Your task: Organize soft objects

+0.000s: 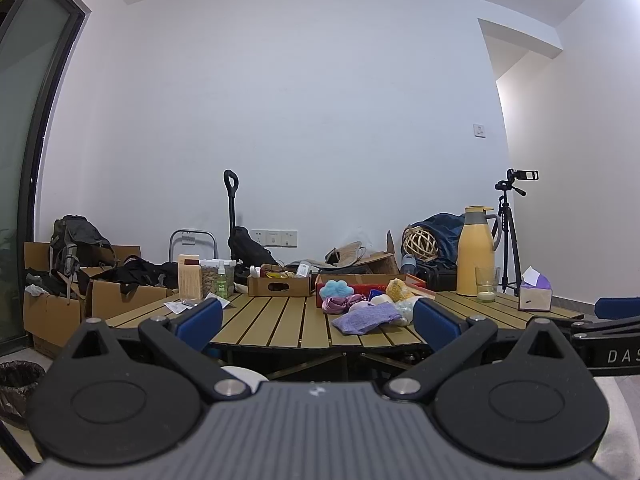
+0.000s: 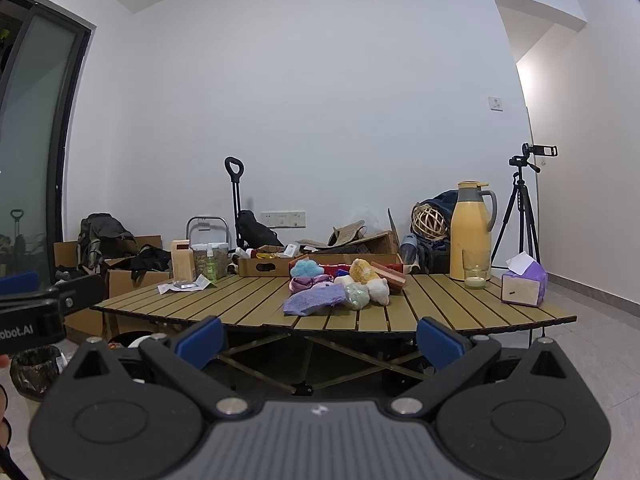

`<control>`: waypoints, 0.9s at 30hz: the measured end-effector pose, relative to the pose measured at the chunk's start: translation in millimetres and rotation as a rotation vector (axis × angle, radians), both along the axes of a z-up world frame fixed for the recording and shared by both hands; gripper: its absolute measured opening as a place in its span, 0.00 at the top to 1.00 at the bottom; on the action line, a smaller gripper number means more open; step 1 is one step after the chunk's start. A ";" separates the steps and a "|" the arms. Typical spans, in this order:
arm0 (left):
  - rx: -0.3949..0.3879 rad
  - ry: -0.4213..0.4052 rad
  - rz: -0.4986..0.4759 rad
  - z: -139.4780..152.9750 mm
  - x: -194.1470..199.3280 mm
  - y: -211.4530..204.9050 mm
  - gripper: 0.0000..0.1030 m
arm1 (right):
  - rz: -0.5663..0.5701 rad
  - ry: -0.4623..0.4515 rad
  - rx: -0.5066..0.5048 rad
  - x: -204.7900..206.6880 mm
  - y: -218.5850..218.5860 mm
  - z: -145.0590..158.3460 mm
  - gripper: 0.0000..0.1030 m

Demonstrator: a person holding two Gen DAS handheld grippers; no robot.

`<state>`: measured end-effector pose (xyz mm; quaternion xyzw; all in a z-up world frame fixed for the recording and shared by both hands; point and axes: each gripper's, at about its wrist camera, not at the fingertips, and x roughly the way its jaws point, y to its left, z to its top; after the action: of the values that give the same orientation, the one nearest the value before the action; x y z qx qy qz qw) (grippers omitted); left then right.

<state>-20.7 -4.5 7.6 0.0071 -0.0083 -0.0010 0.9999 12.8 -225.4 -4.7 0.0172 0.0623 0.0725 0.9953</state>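
A heap of soft things lies mid-table: a purple cloth, a blue fluffy piece, a pink scrunchie, a yellow plush and a white plush. A red open box sits just behind them. My left gripper is open, short of the table's near edge, with nothing between its fingers. My right gripper is open too, lower and farther back, also empty.
The slatted wooden table also holds a yellow thermos, a glass with a candle, a purple tissue box, a cardboard tray, a spray bottle and jars. A bin stands left; a tripod right.
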 end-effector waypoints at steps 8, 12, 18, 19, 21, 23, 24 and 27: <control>0.000 0.000 -0.001 -0.1 -0.1 0.8 0.00 | 0.002 -0.001 0.000 -0.1 0.3 0.3 0.00; -0.001 0.000 0.000 -0.5 -0.5 0.7 0.00 | 0.004 0.003 0.002 0.4 0.7 0.6 0.00; -0.001 0.003 -0.003 -0.7 -0.1 1.2 0.00 | 0.007 0.007 0.002 1.3 0.5 0.9 0.00; -0.001 0.003 -0.003 -0.6 -0.1 1.1 0.00 | 0.008 0.009 0.003 1.9 0.4 0.8 0.00; -0.001 0.003 -0.003 -0.7 -0.2 0.7 0.00 | 0.008 0.010 0.003 1.5 0.5 0.4 0.00; -0.001 0.004 -0.004 -0.7 -0.4 0.7 0.00 | 0.007 0.007 0.002 1.4 0.8 0.8 0.00; -0.001 0.004 -0.005 -1.0 -0.5 0.2 0.00 | 0.006 0.006 0.001 1.2 0.9 0.8 0.00; 0.001 0.006 -0.007 -1.6 -0.1 -0.6 0.00 | 0.006 0.006 0.000 1.1 1.7 0.6 0.00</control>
<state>-20.8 -5.1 6.0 0.0076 -0.0056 -0.0046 0.9999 13.9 -223.7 -4.1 0.0174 0.0653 0.0754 0.9949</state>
